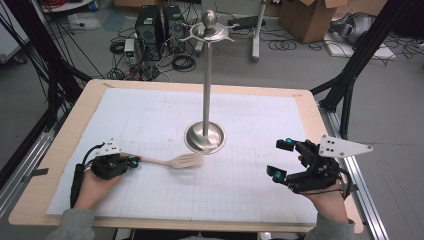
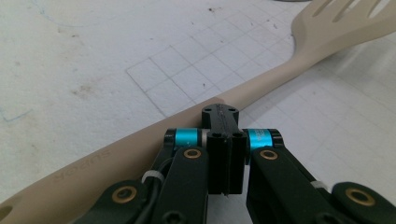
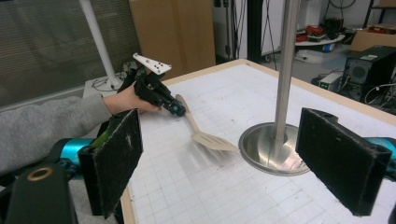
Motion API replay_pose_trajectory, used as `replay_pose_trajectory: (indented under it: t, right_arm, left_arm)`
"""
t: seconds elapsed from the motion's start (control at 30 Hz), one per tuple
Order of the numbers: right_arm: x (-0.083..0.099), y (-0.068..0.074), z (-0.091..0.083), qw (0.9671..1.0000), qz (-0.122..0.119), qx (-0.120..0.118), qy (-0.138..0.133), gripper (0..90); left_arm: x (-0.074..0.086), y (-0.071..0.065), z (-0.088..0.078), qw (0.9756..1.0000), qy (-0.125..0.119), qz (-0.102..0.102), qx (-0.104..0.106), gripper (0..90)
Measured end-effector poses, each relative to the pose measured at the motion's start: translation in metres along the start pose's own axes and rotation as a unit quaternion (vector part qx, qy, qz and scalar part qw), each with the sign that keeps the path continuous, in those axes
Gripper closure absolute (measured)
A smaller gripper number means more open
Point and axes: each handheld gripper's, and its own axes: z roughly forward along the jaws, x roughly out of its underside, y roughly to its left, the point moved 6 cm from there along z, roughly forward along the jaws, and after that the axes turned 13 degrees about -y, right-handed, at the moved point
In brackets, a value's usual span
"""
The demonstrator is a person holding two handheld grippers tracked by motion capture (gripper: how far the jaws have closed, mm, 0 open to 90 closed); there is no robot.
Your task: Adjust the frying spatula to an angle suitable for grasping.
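Standing beside the spatula (image 1: 176,161), a steel stand (image 1: 205,136) on the mat (image 1: 150,120)

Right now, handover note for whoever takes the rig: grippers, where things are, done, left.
Left gripper: shut on the spatula handle; its slotted head lies on the white grid mat, just short of the stand base.
Right gripper: open, holds nothing, apart from the stand at the mat's right.
Utensil stand: upright mid-mat, hooks at the top bare.
Done: spatula gripped.
Left: probably lift it and hang it on a top hook by the handle-end hole; the right gripper could steady the stand.
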Motion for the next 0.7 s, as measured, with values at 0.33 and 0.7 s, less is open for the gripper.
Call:
replay_pose_trajectory:
  t: [0.33,0.7]
  right_arm:
    - [0.000,0.000,-0.002,1.0000,-0.002,0.005,0.002,13.7]
    - [0.002,0.000,-0.003,1.0000,0.002,0.008,0.004,13.7]
  left_arm:
    - [-0.017,-0.012,0.004,0.9995,-0.031,-0.004,0.003,89.8]
    - [-0.032,-0.030,0.033,0.9991,-0.037,-0.020,0.012,89.8]
